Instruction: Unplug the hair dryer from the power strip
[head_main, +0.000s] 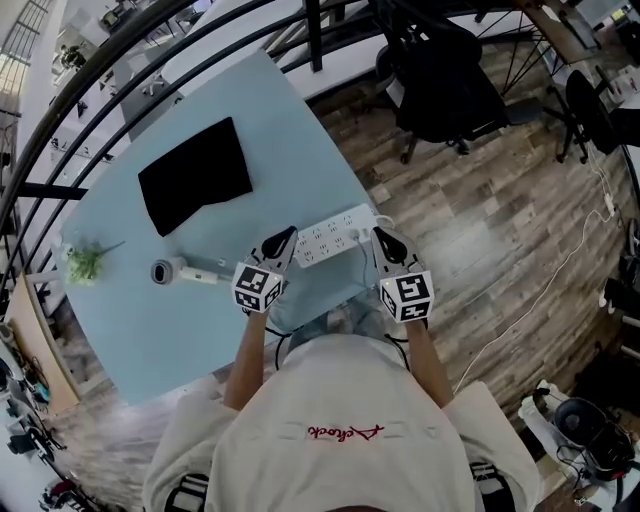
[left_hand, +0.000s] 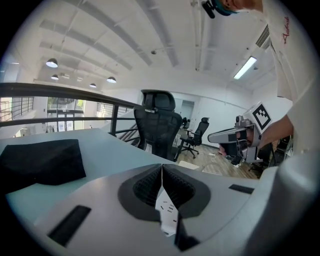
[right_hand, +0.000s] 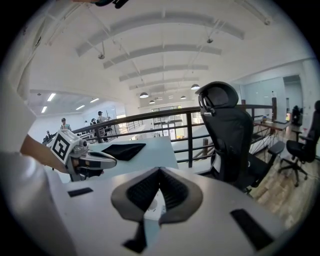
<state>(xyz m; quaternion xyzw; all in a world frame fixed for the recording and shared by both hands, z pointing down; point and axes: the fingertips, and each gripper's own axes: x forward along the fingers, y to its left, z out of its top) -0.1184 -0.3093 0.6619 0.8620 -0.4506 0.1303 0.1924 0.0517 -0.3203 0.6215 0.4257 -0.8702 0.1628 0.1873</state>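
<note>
My left gripper (head_main: 288, 236) and right gripper (head_main: 381, 236) both have their jaws pressed together on nothing, one tip just beside each end of the white power strip (head_main: 335, 238) at my 12 o'clock on the blue table (head_main: 130, 330). The hair dryer (head_main: 180, 272) lies at 9 o'clock from the left gripper, near it but apart.

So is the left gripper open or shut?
Shut. In the left gripper view, the left gripper has its dark pads meeting along one thin line, nothing between them; only the white power strip shows below.
</note>
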